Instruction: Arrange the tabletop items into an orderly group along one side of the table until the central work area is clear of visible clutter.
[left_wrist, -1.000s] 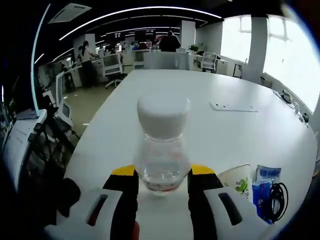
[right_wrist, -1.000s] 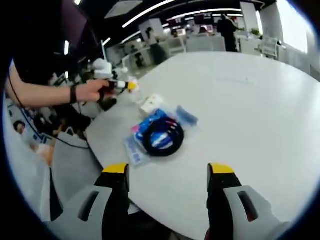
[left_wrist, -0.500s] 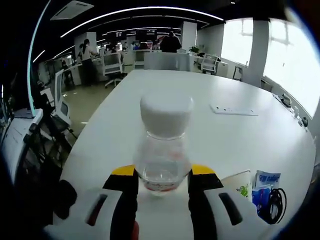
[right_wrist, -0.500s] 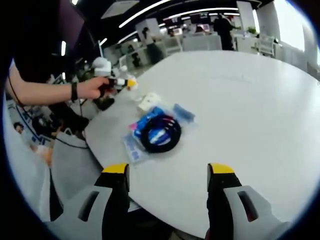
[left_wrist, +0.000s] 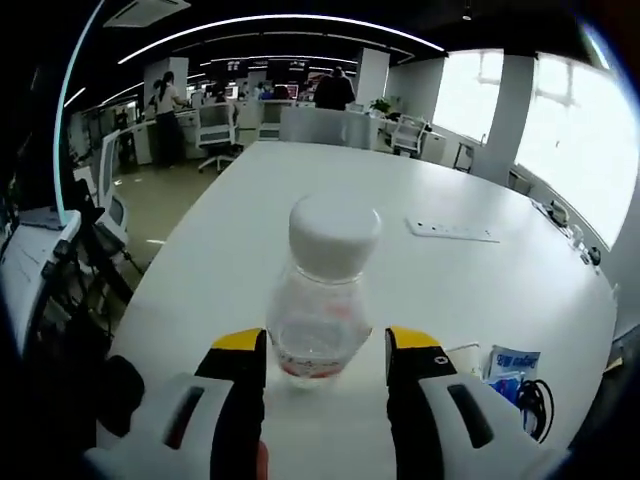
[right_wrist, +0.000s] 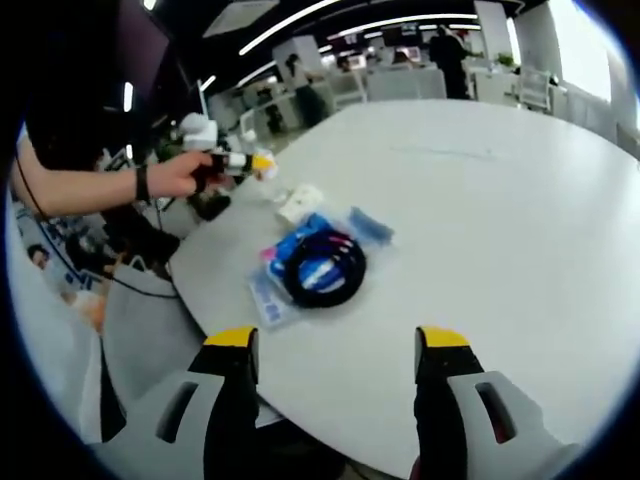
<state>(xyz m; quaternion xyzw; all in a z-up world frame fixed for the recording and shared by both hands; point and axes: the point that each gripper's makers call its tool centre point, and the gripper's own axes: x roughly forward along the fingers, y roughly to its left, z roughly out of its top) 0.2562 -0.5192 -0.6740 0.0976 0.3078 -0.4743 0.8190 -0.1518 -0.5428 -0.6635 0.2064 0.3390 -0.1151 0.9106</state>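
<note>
Clear plastic bottle with a white cap stands upright between my left gripper jaws, which sit against its base near the white table edge; the paper cup is just right of it. My right gripper hangs level with jaws spread wide and empty, short of the coiled black cable on blue packets. Beyond the cable, a hand with arm outstretched carries the left gripper.

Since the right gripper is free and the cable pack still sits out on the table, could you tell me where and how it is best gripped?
Probably by the flat blue pack's near edge, not the loop. The coiled black cable lies flat on the blue pack, so the right gripper, its jaws open, could come in low from its own side and pinch that thin edge.
</note>
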